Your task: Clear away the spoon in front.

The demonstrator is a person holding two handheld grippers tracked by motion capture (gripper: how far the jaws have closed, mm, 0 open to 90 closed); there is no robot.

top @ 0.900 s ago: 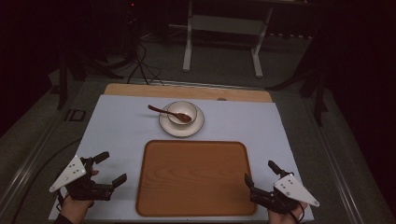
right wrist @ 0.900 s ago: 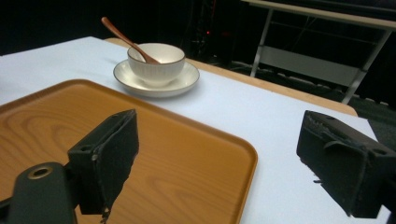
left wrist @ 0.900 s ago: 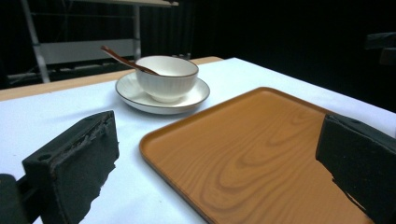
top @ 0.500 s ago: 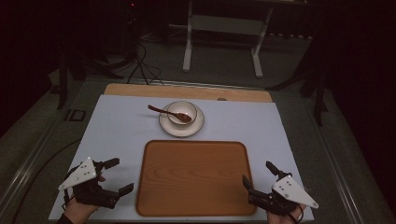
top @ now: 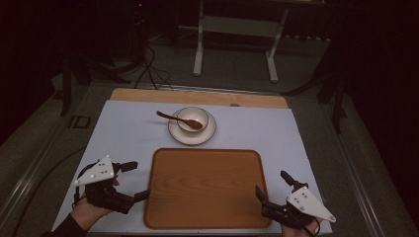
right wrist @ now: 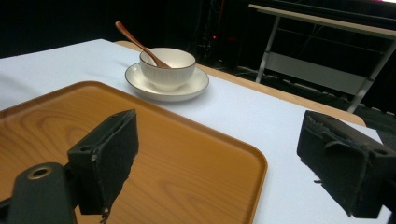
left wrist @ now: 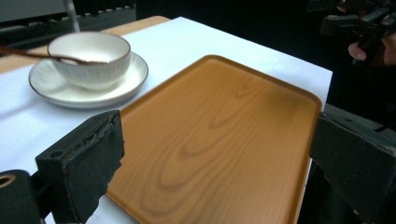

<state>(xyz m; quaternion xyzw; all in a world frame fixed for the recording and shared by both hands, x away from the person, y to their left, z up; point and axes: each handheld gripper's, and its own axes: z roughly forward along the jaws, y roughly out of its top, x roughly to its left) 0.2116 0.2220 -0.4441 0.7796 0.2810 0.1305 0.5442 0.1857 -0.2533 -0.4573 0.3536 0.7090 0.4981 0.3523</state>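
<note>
Item: wooden tray (top: 204, 187), rectangular with rounded corners and a raised rim, lying flat and bare on the near middle of a white sheet (top: 123, 133) that covers the table. Left gripper (top: 134, 180) sits at the tray's near left corner, jaws spread wide and holding nothing, the near jaw tip about at the tray's left rim and the other just off it over the sheet. Right gripper (top: 273, 184) sits at the near right corner, jaws likewise spread and empty, one tip over the tray's right rim, the other out over the sheet. Whether any jaw actually touches the tray cannot be told. Item: white bowl (top: 192, 119) on a white saucer (top: 191, 133), just beyond the tray's far edge and apart from it. Item: brown spoon (top: 180, 120), resting in the bowl with its handle sticking out to the left over the rim. Judged step: both grippers lining up on the tray's side rims. Risks: the rim is low and smooth, so a shallow pinch could slip; closing one side first or lifting unevenly could tilt or swing the tray; pushing it away from the person could knock the saucer and tip the loosely propped spoon out.
</note>
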